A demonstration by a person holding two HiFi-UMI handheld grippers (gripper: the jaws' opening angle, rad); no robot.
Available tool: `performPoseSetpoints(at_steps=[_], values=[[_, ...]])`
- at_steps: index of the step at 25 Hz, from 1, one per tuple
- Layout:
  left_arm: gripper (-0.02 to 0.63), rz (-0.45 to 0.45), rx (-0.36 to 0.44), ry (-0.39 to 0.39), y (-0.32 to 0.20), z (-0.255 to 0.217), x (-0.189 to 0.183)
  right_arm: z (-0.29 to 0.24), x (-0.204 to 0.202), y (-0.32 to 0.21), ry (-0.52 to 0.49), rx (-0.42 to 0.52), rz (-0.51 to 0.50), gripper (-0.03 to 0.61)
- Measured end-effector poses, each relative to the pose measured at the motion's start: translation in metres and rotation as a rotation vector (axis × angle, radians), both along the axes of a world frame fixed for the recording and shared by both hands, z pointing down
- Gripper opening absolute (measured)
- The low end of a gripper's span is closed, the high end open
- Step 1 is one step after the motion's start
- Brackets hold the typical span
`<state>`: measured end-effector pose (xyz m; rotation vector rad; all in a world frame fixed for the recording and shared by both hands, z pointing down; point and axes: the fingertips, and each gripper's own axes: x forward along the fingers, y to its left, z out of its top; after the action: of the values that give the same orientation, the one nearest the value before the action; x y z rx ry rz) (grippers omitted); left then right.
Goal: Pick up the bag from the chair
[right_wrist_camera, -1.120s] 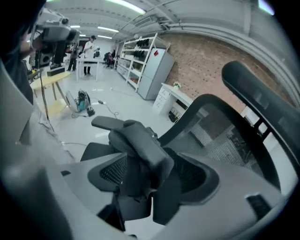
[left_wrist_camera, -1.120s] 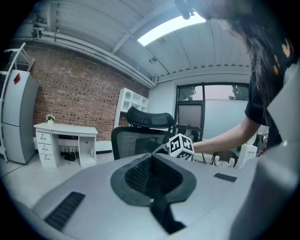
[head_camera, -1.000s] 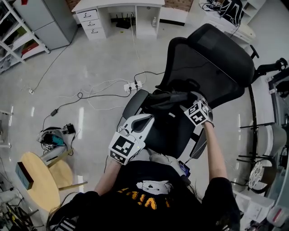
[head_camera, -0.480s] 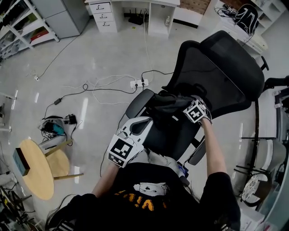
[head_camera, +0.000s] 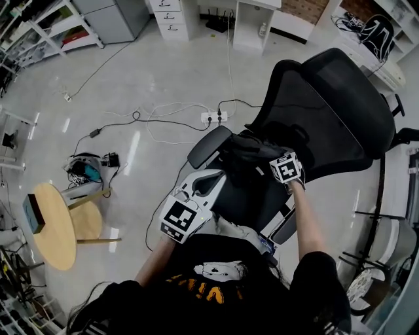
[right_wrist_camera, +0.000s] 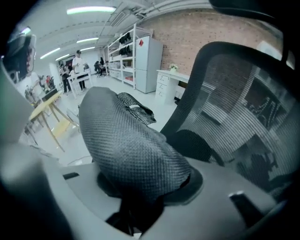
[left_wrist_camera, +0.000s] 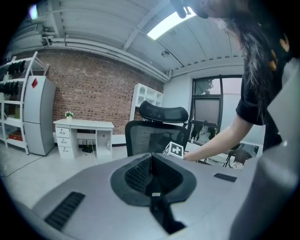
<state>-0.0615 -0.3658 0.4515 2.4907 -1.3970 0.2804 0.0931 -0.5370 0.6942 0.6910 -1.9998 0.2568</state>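
Note:
A dark grey mesh bag lies bunched on the seat of a black office chair. My right gripper reaches over the seat and is shut on the bag's fabric. In the right gripper view the bag fills the space in front of the right gripper, with the chair's mesh backrest behind. My left gripper hangs near the seat's front left edge. In its own view the left gripper is shut and empty, facing the chair.
A power strip with cables lies on the floor left of the chair. A round wooden table and some floor clutter are further left. A white desk stands at the back, and a black backpack at top right.
The head view has shifted, so the chair sits lower in the frame. My right gripper stays shut on the bag over the seat. The left gripper has hardly moved.

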Motion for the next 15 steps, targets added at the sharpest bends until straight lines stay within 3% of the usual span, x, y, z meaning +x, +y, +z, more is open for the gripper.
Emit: performPoseSetpoints(at_steps=[5, 11, 15], values=[[0.009, -0.038, 0.004, -0.013, 0.002, -0.003, 0.0, -0.012, -0.006, 0.018, -0.109, -0.032, 0.079, 0.104], [0.009, -0.065, 0.011, -0.024, 0.008, -0.006, 0.009, -0.037, -0.011, 0.036, -0.178, -0.029, 0.104, 0.089], [0.009, -0.076, 0.016, -0.029, 0.013, -0.009, 0.017, -0.06, -0.006, 0.045, -0.277, -0.048, 0.177, 0.078]])
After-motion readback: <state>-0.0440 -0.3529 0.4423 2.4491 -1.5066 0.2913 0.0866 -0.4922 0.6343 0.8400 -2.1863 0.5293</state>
